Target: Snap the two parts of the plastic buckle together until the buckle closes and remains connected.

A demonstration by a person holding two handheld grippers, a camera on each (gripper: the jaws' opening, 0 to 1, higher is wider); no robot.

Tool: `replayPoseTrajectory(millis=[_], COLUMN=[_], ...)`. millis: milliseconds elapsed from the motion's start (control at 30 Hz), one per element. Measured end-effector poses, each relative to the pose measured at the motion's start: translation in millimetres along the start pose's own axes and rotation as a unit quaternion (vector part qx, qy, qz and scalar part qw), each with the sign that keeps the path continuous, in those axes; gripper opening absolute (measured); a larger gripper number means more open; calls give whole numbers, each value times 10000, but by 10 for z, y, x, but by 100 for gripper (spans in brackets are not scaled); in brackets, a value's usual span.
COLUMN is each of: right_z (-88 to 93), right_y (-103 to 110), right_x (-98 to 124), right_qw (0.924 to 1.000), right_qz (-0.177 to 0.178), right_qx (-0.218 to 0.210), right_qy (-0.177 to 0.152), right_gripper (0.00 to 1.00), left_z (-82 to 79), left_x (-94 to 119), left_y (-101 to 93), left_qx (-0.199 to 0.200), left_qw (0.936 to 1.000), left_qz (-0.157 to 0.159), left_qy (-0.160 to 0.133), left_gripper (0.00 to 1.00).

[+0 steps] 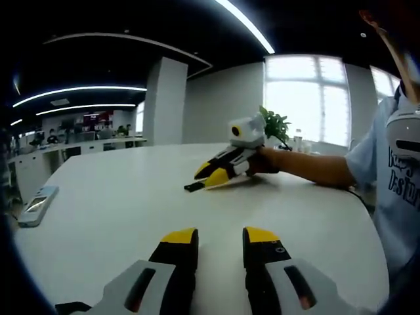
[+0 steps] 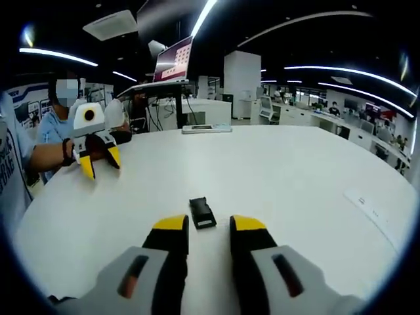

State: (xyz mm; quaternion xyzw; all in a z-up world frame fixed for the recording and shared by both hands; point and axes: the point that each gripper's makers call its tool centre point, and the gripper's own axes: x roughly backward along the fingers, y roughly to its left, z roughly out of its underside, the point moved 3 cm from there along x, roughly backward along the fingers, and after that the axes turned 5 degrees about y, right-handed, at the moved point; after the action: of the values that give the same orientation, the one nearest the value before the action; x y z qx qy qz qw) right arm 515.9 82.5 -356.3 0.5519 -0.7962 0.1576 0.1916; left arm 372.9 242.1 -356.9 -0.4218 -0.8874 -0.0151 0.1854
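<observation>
Looking across the big white round table point(image 2: 295, 177), I am seeing that the task is hardly begun. The buckle piece point(image 2: 203, 212), a small black plastic part, is lying flat on the table, just in front of the right gripper point(image 2: 207, 230) and a little toward its left jaw. This gripper's jaws are standing apart with nothing between them, and they are not touching the piece. In the left gripper view the same right gripper point(image 1: 211, 177) is resting low near the middle of the table, and the black piece point(image 1: 193, 187) is lying just beside its yellow tips.

The left gripper point(image 1: 220, 239) is hovering over the near part of the table, well apart from the piece, its jaws also open and holding nothing. In the right gripper view it is hanging point(image 2: 100, 162) at the far left of the table, tips pointing down.

I am seeing only one black piece; whether it is one half or both parts lying together, I cannot tell. So grasping, aligning and snapping are, in my judgement, all still waiting.

A remote-like device point(image 1: 37, 205) is lying near the table's edge.
</observation>
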Motion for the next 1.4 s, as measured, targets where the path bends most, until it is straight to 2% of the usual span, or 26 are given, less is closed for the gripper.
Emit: replayPoseTrajectory(millis=[333, 533, 767, 1067, 1233, 1400], right_z=[-119, -216, -392, -344, -328, -346], right_y=[-32, 48, 104, 357, 422, 485], right_x=[84, 181, 319, 455, 617, 803], right_qw=[9997, 9995, 9976, 9965, 9923, 9892], right_qz=[2, 48, 126, 176, 356, 539], right_qx=[-127, -221, -415, -589, -881, -956], right_qy=[-185, -204, -546, -575, -795, -970], right_gripper=[34, 42, 51, 59, 64, 69], left_z=[-18, -59, -88, -113, -145, -205], left_x=[6, 20, 32, 25, 49, 92], left_y=[51, 59, 41, 36, 42, 83], left_qx=[58, 93, 96, 125, 196, 358], left_qw=[9999, 9997, 9994, 9992, 9986, 9969], left_qz=[-143, -145, -127, -107, -97, -124], left_qy=[-50, -181, -298, -376, -475, -689], left_gripper=[28, 31, 34, 39, 43, 45])
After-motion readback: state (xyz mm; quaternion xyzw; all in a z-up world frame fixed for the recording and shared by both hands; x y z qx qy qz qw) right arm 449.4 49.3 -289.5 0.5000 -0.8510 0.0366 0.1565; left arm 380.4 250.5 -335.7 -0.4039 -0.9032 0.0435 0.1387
